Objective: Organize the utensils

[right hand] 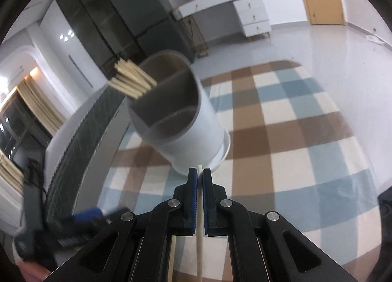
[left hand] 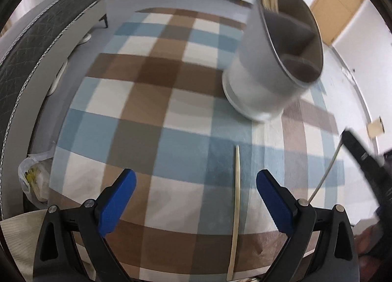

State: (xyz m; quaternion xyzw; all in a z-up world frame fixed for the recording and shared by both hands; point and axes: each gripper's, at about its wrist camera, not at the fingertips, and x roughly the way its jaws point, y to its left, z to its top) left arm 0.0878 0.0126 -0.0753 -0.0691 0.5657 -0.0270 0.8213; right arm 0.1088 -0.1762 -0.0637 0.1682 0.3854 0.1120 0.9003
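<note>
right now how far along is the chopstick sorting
Done: a bundle of chopsticks already stands in one compartment of the white holder. In hand: the right gripper is shut on a single chopstick. Left: one loose chopstick lies on the checked cloth between the open left gripper fingers.

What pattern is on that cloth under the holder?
Blue, brown and cream checked tablecloth under the grey cylindrical utensil holder; clearest in the left wrist view.

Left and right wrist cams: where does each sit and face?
Left wrist: on the open left claw, facing down at the checked cloth, one chopstick and the holder; right claw at the edge.
Right wrist: on the right claw, shut on a chopstick, facing the holder.
Shared: holder, cloth.
</note>
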